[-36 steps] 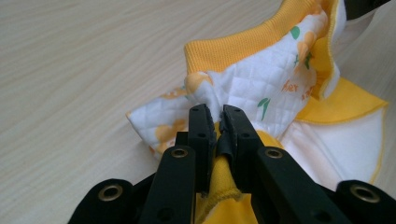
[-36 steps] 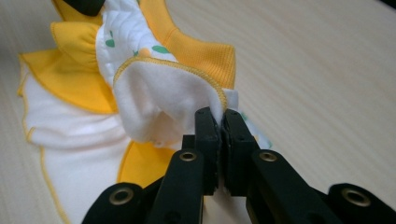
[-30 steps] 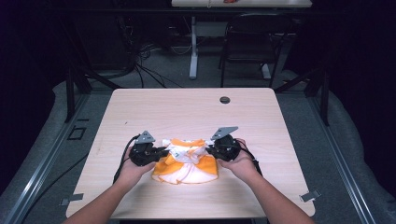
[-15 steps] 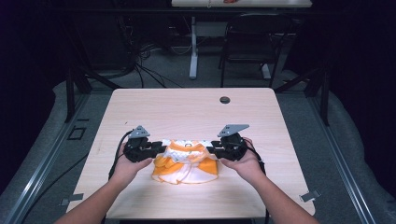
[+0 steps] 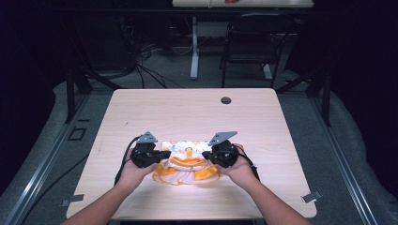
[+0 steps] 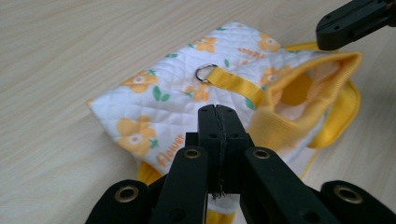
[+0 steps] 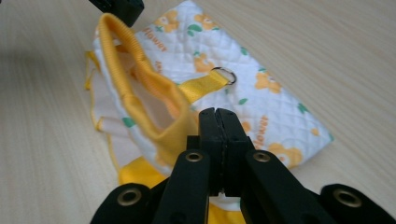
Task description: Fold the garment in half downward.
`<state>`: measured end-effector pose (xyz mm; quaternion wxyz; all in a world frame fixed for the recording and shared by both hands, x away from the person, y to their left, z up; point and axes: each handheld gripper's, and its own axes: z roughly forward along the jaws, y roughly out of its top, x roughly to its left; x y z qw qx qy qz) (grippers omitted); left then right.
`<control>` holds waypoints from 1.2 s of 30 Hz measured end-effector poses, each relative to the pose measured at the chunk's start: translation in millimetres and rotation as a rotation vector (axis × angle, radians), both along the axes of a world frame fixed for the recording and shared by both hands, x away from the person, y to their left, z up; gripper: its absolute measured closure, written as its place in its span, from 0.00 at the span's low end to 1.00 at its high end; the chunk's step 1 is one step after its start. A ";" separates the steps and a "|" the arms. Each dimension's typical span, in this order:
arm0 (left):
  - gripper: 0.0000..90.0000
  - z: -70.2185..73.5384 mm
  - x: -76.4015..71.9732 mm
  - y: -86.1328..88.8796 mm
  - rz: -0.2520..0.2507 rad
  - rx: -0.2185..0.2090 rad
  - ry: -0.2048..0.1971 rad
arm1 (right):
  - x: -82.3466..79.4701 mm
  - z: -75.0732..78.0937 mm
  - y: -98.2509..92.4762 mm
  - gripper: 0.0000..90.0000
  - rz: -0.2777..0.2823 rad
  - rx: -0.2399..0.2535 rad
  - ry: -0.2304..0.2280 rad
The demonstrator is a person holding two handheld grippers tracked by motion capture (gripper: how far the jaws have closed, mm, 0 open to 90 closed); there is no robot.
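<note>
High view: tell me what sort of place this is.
Probably a lab or recording workspace, not a home: a bare light wooden table stands on grey carpet between metal floor rails, with tangled black cables and a black chair behind in the dark.

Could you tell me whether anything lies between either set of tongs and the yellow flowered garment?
Nothing visible does: the left tongs and right tongs are both shut at the edge of the garment.

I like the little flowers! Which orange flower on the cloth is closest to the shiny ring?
The small flower just below the metal ring, touching the yellow strap. The other flowers sit farther out, toward the cloth's edges.
</note>
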<state>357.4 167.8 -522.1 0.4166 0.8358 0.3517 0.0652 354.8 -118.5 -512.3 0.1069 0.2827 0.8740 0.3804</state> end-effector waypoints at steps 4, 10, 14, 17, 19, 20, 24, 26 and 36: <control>1.00 -3.1 -10.0 -2.6 -0.034 0.015 0.010 | -10.3 -4.9 5.3 1.00 0.033 0.000 0.018; 1.00 -21.7 -20.9 1.5 -0.039 0.077 0.029 | -23.9 -18.3 6.8 1.00 0.062 -0.015 0.053; 1.00 -33.8 -23.1 7.4 -0.029 0.097 0.042 | -29.5 -30.2 5.8 1.00 0.062 -0.029 0.077; 1.00 -40.3 -23.4 10.2 -0.020 0.099 0.049 | -32.6 -38.9 3.6 1.00 0.050 -0.034 0.090; 1.00 -42.9 -23.1 10.9 -0.017 0.093 0.053 | -33.6 -44.3 1.7 1.00 0.045 -0.041 0.098; 1.00 -44.0 -22.9 10.8 -0.015 0.090 0.051 | -33.8 -46.5 1.1 1.00 0.040 -0.041 0.100; 1.00 -46.3 -22.9 10.5 -0.013 0.086 0.043 | -35.2 -52.9 -1.9 1.00 0.024 -0.010 0.112; 1.00 -46.7 -22.8 11.2 -0.012 0.083 0.042 | -36.3 -53.6 -2.3 1.00 0.020 -0.008 0.111; 1.00 -47.3 -19.7 10.8 0.004 0.079 0.043 | -36.4 -54.7 0.4 1.00 0.015 -0.017 0.097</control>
